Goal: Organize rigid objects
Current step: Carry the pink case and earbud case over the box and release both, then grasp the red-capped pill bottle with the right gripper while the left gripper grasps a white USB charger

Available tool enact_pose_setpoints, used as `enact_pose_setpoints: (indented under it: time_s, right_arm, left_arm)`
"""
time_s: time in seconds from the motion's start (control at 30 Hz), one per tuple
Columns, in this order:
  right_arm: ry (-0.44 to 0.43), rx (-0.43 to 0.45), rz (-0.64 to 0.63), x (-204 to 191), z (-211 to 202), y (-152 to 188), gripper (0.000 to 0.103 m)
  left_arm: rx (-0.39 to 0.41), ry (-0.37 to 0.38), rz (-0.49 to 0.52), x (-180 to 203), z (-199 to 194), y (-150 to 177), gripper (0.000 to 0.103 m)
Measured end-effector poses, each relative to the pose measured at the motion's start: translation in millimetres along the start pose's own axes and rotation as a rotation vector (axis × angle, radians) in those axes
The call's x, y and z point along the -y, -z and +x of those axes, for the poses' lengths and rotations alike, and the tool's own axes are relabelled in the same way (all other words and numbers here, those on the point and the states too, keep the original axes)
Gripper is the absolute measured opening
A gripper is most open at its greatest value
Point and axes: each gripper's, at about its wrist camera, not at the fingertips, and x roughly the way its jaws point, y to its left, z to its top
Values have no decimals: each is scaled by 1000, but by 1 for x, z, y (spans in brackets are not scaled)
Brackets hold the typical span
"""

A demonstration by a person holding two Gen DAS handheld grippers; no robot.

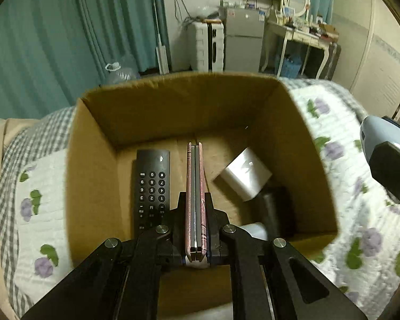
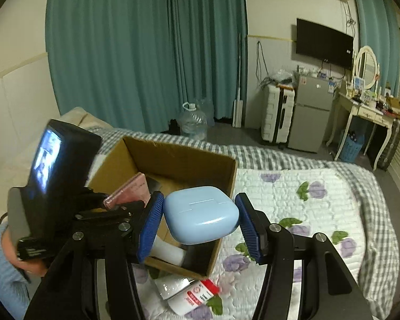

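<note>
Holding a pink folded phone (image 1: pixel 195 200) edge-on in my left gripper (image 1: pixel 195 213), jaws clamped tight on its two flat sides, phone sticking forward past the fingertips over the open cardboard box (image 1: pixel 93 176). Box sits on the bed's quilt (image 1: pixel 42 202), white with purple flowers and a grey check border. Inside the box, left wrist view: black remote (image 1: pixel 152 189) lying flat along the left wall, keypad up; white blocky item (image 1: pixel 244 176) tilted toward the right side; a dark object (image 1: pixel 277 210) just below it against the right wall, can't tell what it is; a pale rounded bit (image 1: pixel 254 230) near the near wall, partly hidden by my gripper. Phone is above the box floor, between remote and white block; can't tell if it touches anything below.

My right gripper (image 2: pixel 200 217) is gripping a light blue rounded case (image 2: pixel 201 213), both blue ribbed pads (image 2: pixel 150 221) pressed on its sides, lid seam facing up. Case hangs near the box's near-right corner, at rim level in the right wrist view. The left rig with its lit screen (image 2: pixel 46 157) shows at the left, pink phone poking out of it over the box. A sleeve in light blue (image 2: pixel 0 266) at lower left. On the quilt just outside the box's near wall: a white bottle with red label (image 2: pixel 192 296) lying down, and a white piece (image 2: pixel 170 284) touching it.

Background: teal curtains (image 2: pixel 146 53), white suitcase (image 2: pixel 276 112), small fridge (image 2: pixel 310 112), wall TV (image 2: pixel 324 44), dressing table with mirror (image 2: pixel 365 101), water jug (image 2: pixel 193 121) on the floor.
</note>
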Motion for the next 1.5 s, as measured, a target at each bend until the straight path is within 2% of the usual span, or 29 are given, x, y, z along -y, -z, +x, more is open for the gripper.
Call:
enact_pose_setpoints:
  time_s: [0.07,0.17,0.2,0.23,0.27,0.33,0.47,0.63,0.83,1.0,1.1,1.27,1.5]
  right_arm:
    - [-2,-20,12,5,14,6,55]
    - [-7,-36,27,11,27,13,55]
    - [-6,-39,29,12,30,13,55]
    - [-7,-41,29,12,32,14,55]
    - [-7,-42,28,13,33,13,55]
    - [-8,-40,26,12,33,13,55]
    - [-12,-29,18,8,38,4,55]
    - [-10,-38,-20,-2,64,-14,55]
    - [-7,-123,-73,-16,122,-12,55]
    - [6,-131,-77,-18,132,-5,56]
    - [10,-104,-71,-18,118,-5,78]
    - [58,-57,-76,-18,61,-13,79]
    - [124,-27,-47,-14,-27,-4,79]
  left_arm:
    - [2,0,9,-1,9,4,10]
    - [28,-16,18,-1,13,4,17]
    - [38,-27,15,-2,12,4,33]
    - [51,-39,11,-3,9,2,58]
    - [71,-45,8,-5,5,1,63]
    - [130,-48,-4,-9,-8,0,63]
    - [166,-66,-45,-20,-34,4,63]
    - [209,-76,-106,-41,-55,21,63]
    - [226,-99,-164,-63,-54,37,63]
    - [239,-86,-156,-63,-50,40,63]
    - [242,-93,-140,-60,-54,41,63]
    - [264,-90,-122,-53,-80,47,63]
    - [269,-108,-117,-39,-118,81,66]
